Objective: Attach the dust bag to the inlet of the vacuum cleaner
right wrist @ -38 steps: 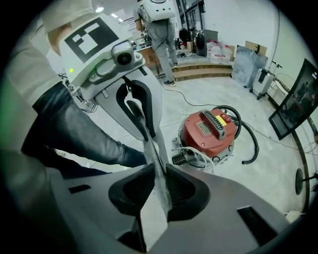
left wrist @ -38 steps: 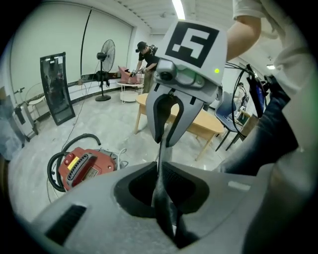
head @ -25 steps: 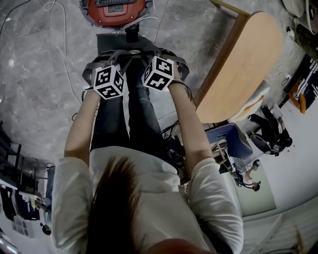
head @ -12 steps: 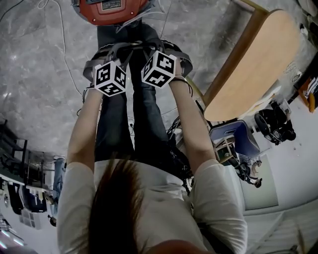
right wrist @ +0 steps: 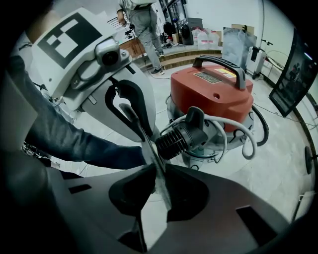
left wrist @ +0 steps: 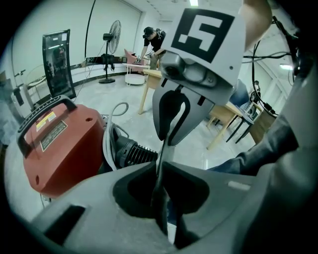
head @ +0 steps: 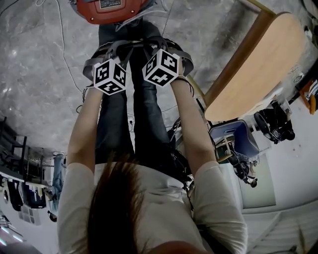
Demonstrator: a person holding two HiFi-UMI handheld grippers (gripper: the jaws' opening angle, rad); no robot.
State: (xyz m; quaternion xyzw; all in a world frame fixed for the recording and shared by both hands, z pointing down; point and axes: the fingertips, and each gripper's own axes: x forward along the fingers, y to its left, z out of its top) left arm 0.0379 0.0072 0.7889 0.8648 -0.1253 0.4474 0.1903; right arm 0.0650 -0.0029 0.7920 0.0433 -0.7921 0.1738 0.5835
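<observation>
The red vacuum cleaner (head: 109, 7) stands on the floor at the top of the head view. Its black ribbed inlet (right wrist: 181, 136) points toward me, and it also shows beside the red body (left wrist: 59, 149) as the inlet (left wrist: 133, 151). The dark dust bag (head: 117, 34) hangs between the grippers, just short of the vacuum. My left gripper (left wrist: 161, 198) is shut on a thin edge of the bag (left wrist: 164, 158). My right gripper (right wrist: 160, 183) faces it and pinches the bag's edge (right wrist: 149, 149); its jaws have just been opening slightly, with the edge still between them. Both grippers (head: 115, 52) (head: 159, 47) point steeply down.
A wooden table (head: 253, 64) stands to the right, with a blue chair (head: 233, 139) below it. A white hose (right wrist: 233, 139) loops round the vacuum's base, and a thin cable (head: 64, 49) lies on the grey floor. A standing fan (left wrist: 113, 34) and a person (left wrist: 151, 42) are far behind.
Both grippers have sunk together with the bag toward the vacuum's inlet. In the head view the vacuum now lies closer to the top edge.
</observation>
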